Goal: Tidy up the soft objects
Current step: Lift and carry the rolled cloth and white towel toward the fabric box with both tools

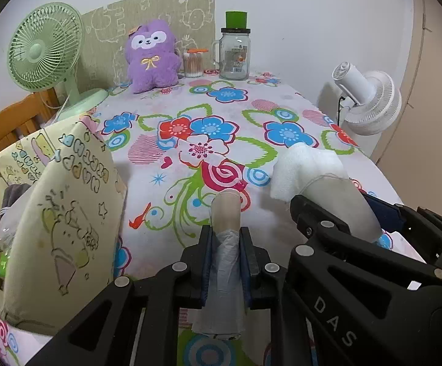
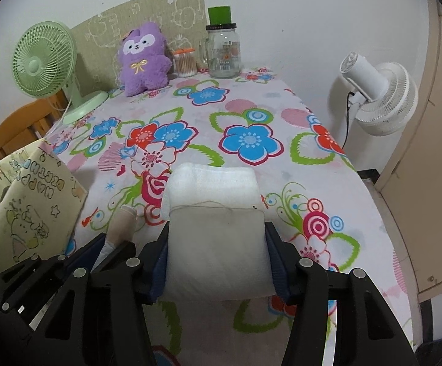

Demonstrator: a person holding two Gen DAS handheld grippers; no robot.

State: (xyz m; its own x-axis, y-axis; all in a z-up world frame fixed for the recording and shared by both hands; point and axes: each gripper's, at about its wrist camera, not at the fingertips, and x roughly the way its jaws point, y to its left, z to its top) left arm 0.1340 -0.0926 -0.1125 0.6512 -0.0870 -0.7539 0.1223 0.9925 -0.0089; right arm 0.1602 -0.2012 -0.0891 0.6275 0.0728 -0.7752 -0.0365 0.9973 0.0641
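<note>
My left gripper [image 1: 226, 267] is shut on a thin roll of plastic bags [image 1: 225, 244] with a beige core, held just above the flowered tablecloth [image 1: 208, 140]. My right gripper [image 2: 216, 267] is shut on a folded white towel [image 2: 213, 213], held to the right of the left gripper; the towel also shows in the left wrist view [image 1: 309, 170]. The roll shows at lower left in the right wrist view [image 2: 121, 222]. A purple plush toy [image 1: 152, 56] sits upright at the table's far end.
A cream printed fabric bag [image 1: 56, 201] stands open at the left with items inside. At the back stand a green fan [image 1: 45, 48], a cotton swab jar [image 1: 194, 62] and a glass mug jar [image 1: 234, 53]. A white fan [image 1: 370, 100] stands off the right edge.
</note>
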